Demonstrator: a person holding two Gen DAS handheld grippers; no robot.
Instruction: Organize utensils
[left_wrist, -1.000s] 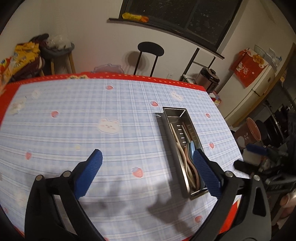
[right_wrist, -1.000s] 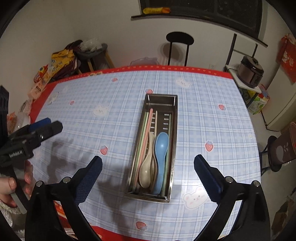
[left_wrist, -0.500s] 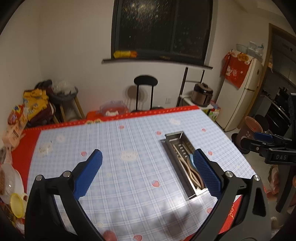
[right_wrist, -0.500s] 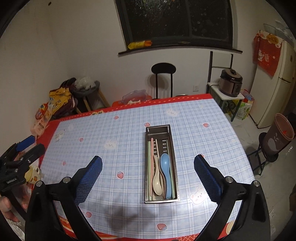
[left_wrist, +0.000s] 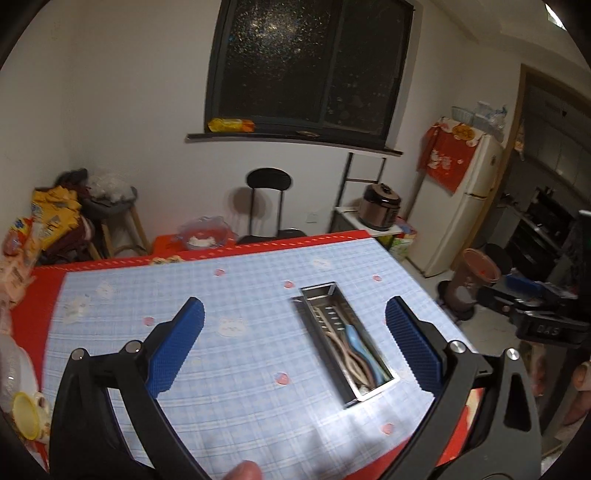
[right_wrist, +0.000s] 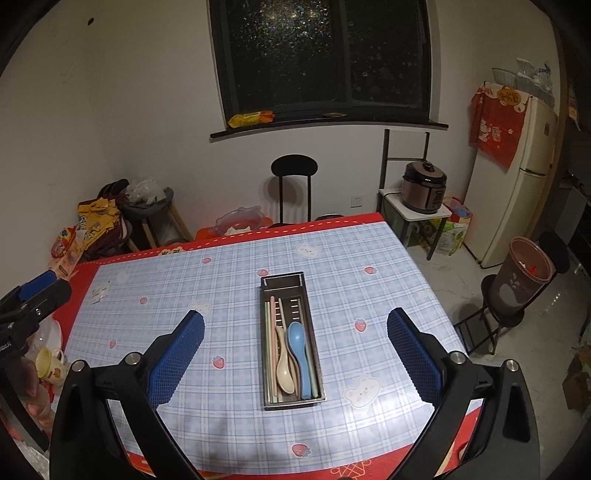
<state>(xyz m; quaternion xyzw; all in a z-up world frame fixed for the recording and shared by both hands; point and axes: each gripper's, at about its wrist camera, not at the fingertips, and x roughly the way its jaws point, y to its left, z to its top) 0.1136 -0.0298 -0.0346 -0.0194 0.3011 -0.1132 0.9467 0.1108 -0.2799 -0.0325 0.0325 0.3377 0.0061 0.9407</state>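
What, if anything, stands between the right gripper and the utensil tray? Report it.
Nothing visible does. In the right wrist view the right gripper hangs open above the metal tray, with only bare tablecloth around it. The blue spoon, beige spoon and chopsticks already lie inside the tray.

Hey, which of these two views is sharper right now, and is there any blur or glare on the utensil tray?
Right wrist view: sharp; the blue spoon and beige spoon in the metal tray read cleanly, with a mild sheen on the tablecloth. Left wrist view: motion-blurred; the tray and tablecloth pattern smear. Both bend straight lines at the edges.
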